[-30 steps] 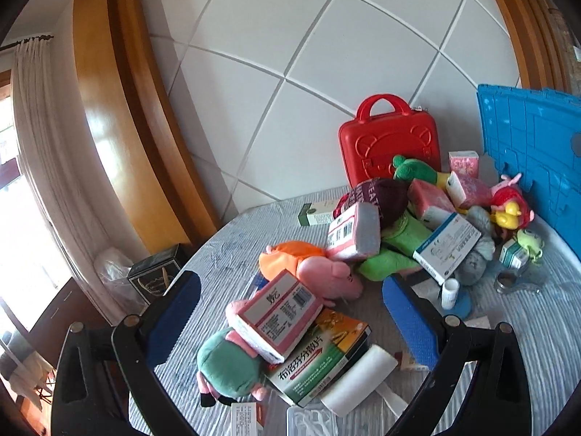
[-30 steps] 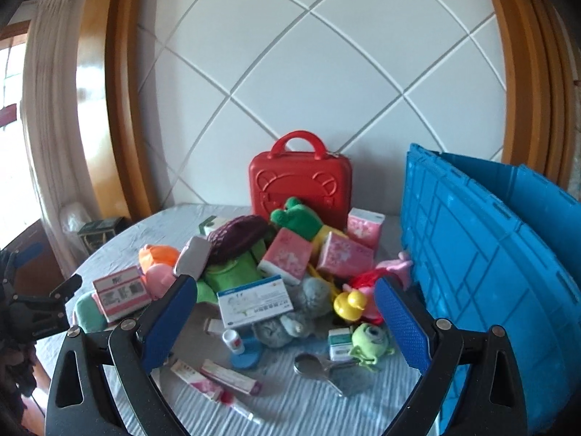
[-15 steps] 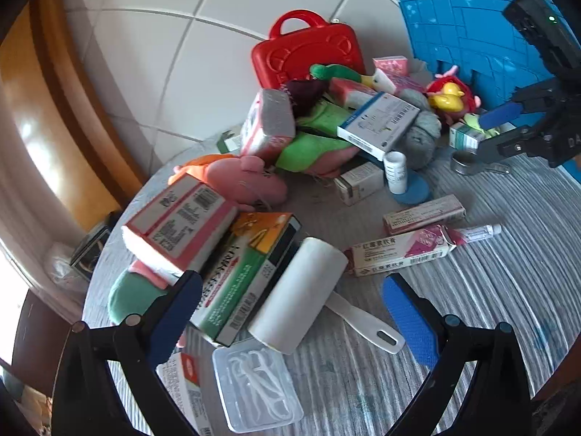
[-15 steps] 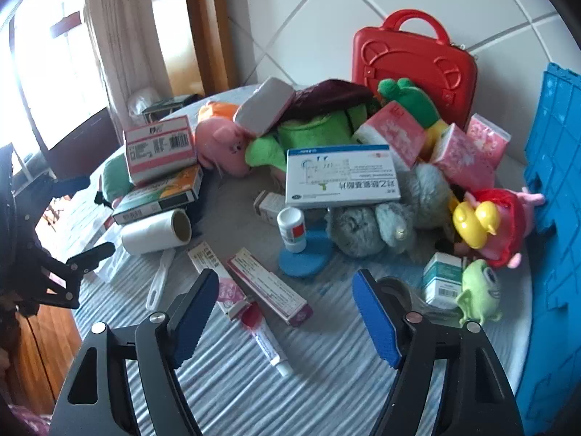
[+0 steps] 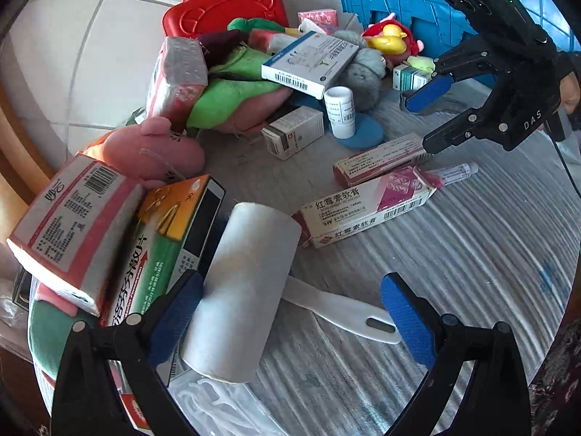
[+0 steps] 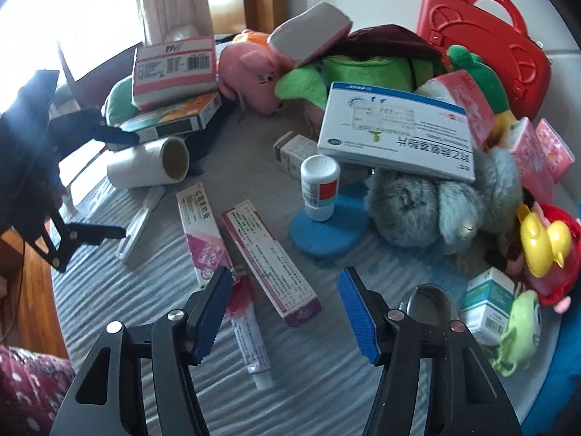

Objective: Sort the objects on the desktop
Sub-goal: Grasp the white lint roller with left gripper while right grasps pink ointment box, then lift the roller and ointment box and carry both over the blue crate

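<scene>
Because the toys and boxes lie all mixed up on the worktop (image 5: 472, 254), both grippers are wide open and hold nothing. The left gripper (image 5: 290, 312) is around the lint roller (image 5: 243, 290) – a guess: first pick. The right gripper (image 6: 283, 312) hangs over a long box (image 6: 268, 258) (beside a tube (image 6: 250, 341)).

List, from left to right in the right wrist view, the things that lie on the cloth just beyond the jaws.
Lint roller → white-pink box → tube → long pink box → white bottle → spoon → teal box
</scene>
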### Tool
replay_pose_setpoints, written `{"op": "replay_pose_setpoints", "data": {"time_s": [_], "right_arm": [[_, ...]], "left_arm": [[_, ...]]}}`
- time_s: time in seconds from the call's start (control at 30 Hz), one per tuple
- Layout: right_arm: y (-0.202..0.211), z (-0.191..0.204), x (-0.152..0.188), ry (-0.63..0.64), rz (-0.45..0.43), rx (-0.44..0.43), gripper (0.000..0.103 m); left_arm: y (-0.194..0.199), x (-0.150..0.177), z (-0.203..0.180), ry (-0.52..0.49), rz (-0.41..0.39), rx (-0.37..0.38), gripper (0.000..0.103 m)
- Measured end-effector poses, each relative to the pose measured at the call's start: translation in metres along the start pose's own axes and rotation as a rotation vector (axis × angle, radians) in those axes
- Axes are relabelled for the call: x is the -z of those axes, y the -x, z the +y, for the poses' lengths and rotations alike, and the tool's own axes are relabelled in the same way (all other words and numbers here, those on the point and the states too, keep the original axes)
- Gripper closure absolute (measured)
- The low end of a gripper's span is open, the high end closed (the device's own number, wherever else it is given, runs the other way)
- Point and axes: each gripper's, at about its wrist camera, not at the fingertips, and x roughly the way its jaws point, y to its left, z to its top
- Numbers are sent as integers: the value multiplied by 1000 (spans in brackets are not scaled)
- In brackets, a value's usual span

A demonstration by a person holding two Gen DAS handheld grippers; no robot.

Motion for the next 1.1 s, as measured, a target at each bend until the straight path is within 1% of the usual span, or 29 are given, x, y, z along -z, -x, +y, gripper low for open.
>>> {"op": "replay_pose_setpoints", "data": {"time_s": [0.07,0.13,0.2,0.33,0.43,0.47,0.5,0.53,0.57,0.6,0.63,0.67,0.7,0.73,0.8,0.93,1.03,1.1], "right_arm": [[-10,-3,-1,18,31,-23,56],[-18,-7,-2,28,53,-37,60],[-23,-11,-3,37,66,-68,60],[-33,-12,-9,69,93,-119,61],[-39,-11,-13,92,108,-144,63],[-39,-11,-14,96,114,-148,67],[-40,-12,-15,99,118,-142,69],[-40,-12,-15,97,123,-136,70],[-39,-10,-14,92,127,-127,72],[-39,-7,-13,91,131,-115,73],[-38,-2,-12,95,136,-106,75],[-36,4,-10,97,139,-94,75],[-35,8,-7,92,139,-85,75],[-33,12,-5,80,138,-76,75],[-29,15,1,38,133,-58,75],[-17,14,15,-69,111,-8,75],[-3,9,23,-159,69,28,75],[8,7,25,-200,43,39,75]], "left_arm": [[-6,-1,5,-19,20,15,3],[-17,-4,11,-16,64,34,3],[-26,-7,15,-8,96,50,3],[-35,-7,18,11,115,63,3],[-37,-8,21,44,143,82,4],[-38,-9,21,48,149,80,5],[-38,-9,21,53,149,75,10],[-38,-9,21,62,148,71,19],[-37,-9,22,75,148,72,25],[-36,-8,24,94,147,78,36],[-34,-7,25,119,144,91,43],[-33,-6,25,138,144,105,47],[-32,-5,24,156,144,121,55],[-30,-3,21,159,140,120,57],[-27,0,13,141,130,90,57],[-18,-3,10,167,104,56,58],[-11,-4,10,179,84,32,58],[-7,-6,16,180,64,22,58]]}}
